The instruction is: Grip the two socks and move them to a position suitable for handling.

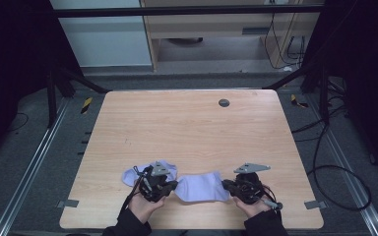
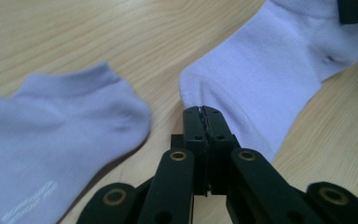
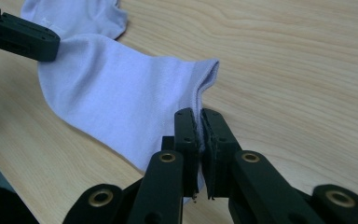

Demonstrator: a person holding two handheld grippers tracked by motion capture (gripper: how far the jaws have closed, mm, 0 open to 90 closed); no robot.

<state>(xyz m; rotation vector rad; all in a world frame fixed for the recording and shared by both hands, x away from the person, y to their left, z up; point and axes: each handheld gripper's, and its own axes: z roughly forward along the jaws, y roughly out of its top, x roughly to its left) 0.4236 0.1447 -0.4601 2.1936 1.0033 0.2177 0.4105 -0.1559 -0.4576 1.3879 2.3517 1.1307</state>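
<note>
A pale lilac sock (image 1: 202, 187) lies stretched near the table's front edge between both grippers. My left gripper (image 1: 173, 185) is shut on its left end; in the left gripper view the closed jaws (image 2: 203, 112) pinch the edge of the fabric (image 2: 270, 70). My right gripper (image 1: 225, 185) is shut on the sock's cuff end, and the right gripper view shows the fabric (image 3: 121, 98) caught between the closed jaws (image 3: 199, 122). A second lilac sock (image 1: 133, 174) lies flat just left of the left gripper, also seen as the loose sock (image 2: 60, 126).
The wooden table (image 1: 187, 128) has a small dark round cap (image 1: 224, 103) near its far edge. Hands and dark sleeves come in at the front edge. Black frame poles and cables stand on the floor around the table.
</note>
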